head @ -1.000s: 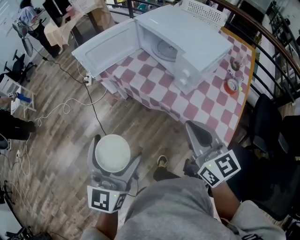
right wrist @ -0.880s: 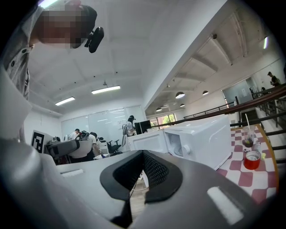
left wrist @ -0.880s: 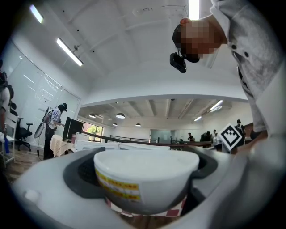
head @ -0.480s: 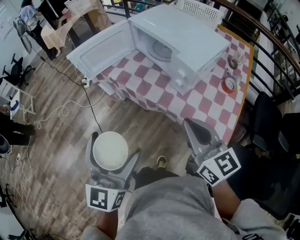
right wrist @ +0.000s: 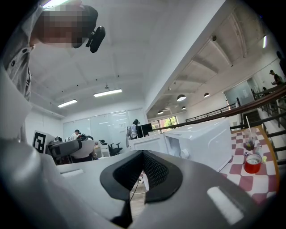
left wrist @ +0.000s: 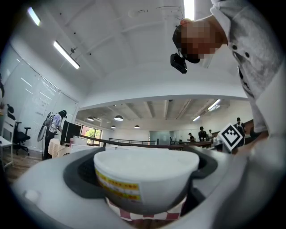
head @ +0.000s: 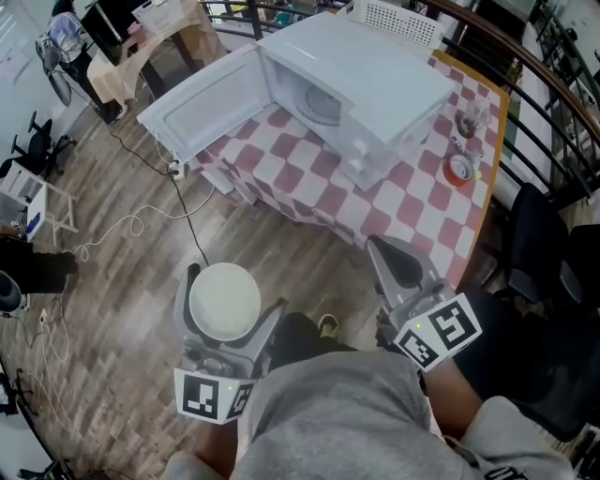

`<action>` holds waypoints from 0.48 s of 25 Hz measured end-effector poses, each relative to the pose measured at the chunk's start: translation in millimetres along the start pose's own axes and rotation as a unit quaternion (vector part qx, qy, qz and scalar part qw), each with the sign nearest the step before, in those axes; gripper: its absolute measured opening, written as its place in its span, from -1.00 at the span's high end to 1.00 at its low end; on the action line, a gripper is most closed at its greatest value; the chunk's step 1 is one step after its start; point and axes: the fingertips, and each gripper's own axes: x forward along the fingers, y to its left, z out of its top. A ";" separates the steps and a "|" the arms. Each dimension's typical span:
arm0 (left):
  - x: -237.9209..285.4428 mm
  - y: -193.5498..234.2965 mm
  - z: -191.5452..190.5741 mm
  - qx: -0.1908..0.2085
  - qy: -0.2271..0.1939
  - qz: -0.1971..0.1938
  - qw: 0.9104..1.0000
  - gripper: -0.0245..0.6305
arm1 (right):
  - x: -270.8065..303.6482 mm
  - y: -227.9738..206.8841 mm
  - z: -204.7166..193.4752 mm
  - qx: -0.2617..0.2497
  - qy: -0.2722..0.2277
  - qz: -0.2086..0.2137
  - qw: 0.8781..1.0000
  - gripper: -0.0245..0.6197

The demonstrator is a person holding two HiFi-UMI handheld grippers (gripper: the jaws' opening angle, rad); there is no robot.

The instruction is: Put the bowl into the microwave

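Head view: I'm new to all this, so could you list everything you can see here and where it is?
microwave: one, white, on the table, door swung open to the left
table: one, red-and-white checked cloth, top of the view
bowl: one, white, held between the left tool's jaws
cup: one, red, on the table right of the microwave
glass: one, clear, just beyond the cup
basket: one, white, behind the microwave
cable: one, white, trailing over the floor
floor: wood planks, grey-brown
chair: one, black, far right
left tool: one, grey, gripping the bowl
right tool: one, grey, shut and empty
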 end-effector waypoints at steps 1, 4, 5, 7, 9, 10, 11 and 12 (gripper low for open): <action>-0.8 -0.8 0.0 0.000 0.000 0.001 1.000 -0.73 | -0.9 0.9 0.1 0.000 -0.001 0.001 1.000 0.94; -0.8 -3.8 1.5 0.001 -0.002 -0.002 1.000 -0.73 | -4.2 2.3 0.3 0.002 -0.005 0.000 1.000 0.94; -0.1 -5.4 2.3 0.002 -0.004 -0.006 1.000 -0.73 | -5.9 1.7 0.1 0.001 -0.006 -0.002 1.000 0.94; 1.3 -8.1 4.1 0.004 -0.007 -0.012 1.000 -0.73 | -8.4 0.2 0.0 0.001 -0.006 -0.005 1.000 0.94; 2.4 -9.0 5.8 0.006 -0.009 -0.015 1.000 -0.73 | -9.2 -0.1 0.9 0.002 -0.007 -0.006 1.000 0.94; 3.0 -9.0 6.5 0.006 -0.009 -0.016 1.000 -0.73 | -9.1 0.1 1.4 0.001 -0.006 -0.006 1.000 0.94; 3.4 -8.7 7.0 0.006 -0.010 -0.016 1.000 -0.73 | -8.5 0.3 1.9 0.000 -0.006 -0.006 1.000 0.94; 3.7 -8.1 7.5 0.006 -0.010 -0.017 1.000 -0.73 | -7.2 0.8 2.2 0.000 -0.005 -0.006 1.000 0.94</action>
